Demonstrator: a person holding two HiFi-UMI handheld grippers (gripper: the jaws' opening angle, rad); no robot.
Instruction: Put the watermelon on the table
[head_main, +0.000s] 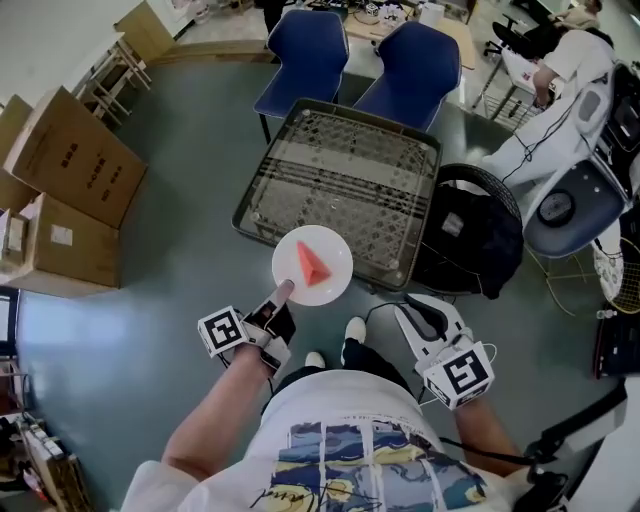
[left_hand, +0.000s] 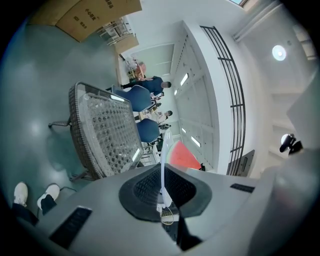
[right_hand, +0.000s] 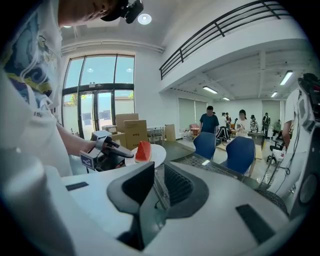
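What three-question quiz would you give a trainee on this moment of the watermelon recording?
1. True or false: the left tool is shut on the rim of the white plate.
2. Where does the watermelon slice lie? A: on a blue chair. B: on the plate. C: on the floor.
3. Fill in: the right tool holds ____.
Key: 1 true; 2 B; 3 nothing.
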